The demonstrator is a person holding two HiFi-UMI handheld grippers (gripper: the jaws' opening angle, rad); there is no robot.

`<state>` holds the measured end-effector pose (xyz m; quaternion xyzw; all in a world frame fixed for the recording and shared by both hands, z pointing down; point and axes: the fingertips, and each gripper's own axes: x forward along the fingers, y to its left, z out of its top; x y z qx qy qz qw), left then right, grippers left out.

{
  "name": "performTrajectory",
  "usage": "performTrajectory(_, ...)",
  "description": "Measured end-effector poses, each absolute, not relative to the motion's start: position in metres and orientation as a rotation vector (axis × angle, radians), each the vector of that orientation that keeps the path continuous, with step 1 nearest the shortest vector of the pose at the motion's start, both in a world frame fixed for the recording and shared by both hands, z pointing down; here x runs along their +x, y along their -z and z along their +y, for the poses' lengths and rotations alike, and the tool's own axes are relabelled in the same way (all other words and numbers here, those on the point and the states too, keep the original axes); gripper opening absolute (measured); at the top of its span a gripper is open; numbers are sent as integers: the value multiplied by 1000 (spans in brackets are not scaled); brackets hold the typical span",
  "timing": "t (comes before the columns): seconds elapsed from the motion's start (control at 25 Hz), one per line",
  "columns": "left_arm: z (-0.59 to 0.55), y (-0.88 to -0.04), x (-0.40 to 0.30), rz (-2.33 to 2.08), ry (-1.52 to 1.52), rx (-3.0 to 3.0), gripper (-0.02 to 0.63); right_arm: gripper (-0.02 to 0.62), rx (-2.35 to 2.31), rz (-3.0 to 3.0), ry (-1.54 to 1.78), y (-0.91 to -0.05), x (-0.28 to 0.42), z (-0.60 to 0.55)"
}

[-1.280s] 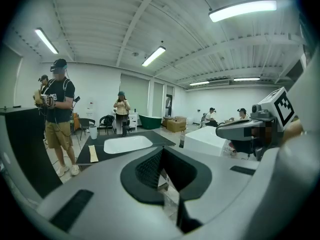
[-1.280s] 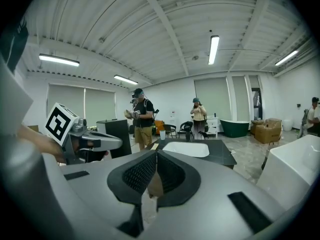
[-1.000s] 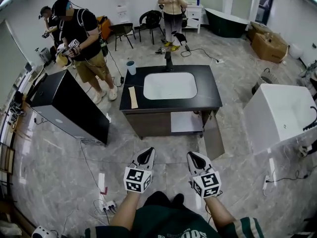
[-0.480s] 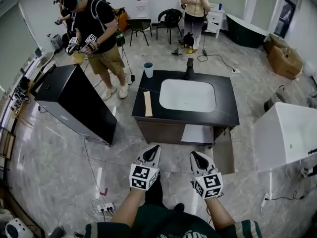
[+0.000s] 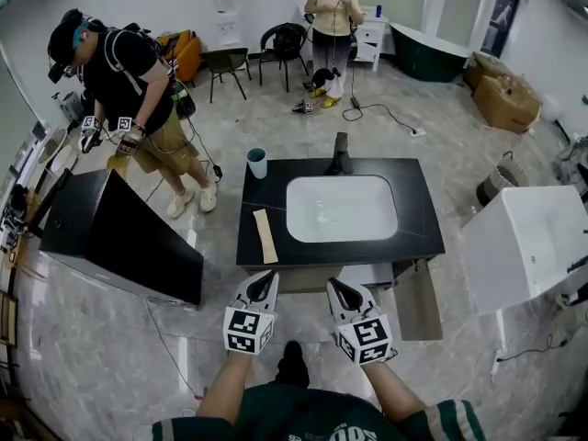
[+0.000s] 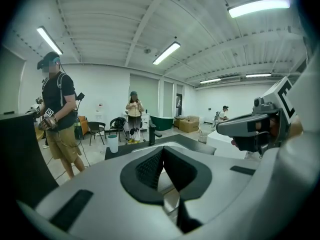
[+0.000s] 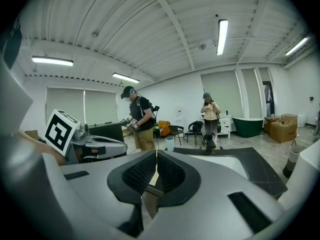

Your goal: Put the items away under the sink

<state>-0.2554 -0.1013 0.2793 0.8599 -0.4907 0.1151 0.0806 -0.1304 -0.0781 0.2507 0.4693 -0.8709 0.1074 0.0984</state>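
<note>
Left gripper (image 5: pixel 265 281) and right gripper (image 5: pixel 336 288), jaws clenched on nothing, low centre, facing the black surface (image 5: pixel 413 237). The pale blue cup (image 5: pixel 256 163) and flat tan strip (image 5: pixel 265 235) wait at its left, probably first pickups.

My head view looks steeply down on the sink counter (image 5: pixel 418 219), mid-frame; both gripper views face it, level and near.

Before you, the counter (image 5: pixel 418 219) carries the sink basin (image 5: pixel 340 208) in its middle, with the faucet (image 5: pixel 341 154) at the far edge behind it. The cup (image 5: pixel 257 163) is on the far left corner, and a flat strip (image 5: pixel 265 235) lies along the left edge. Your left hand-held gripper (image 5: pixel 263 280) and right hand-held gripper (image 5: pixel 339 288), the 2 side by side, sit just before the near edge.
</note>
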Motion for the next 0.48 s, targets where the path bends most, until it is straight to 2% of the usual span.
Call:
performTrajectory(0.2, -149, -292, -278, -1446, -378, 2575, 11, 43, 1409, -2563, -333, -257, -155, -120)
performTrajectory(0.48, -204, -359, -299, -1407, -489, 2460, 18, 43, 1424, -2502, -365, -276, -163, -152)
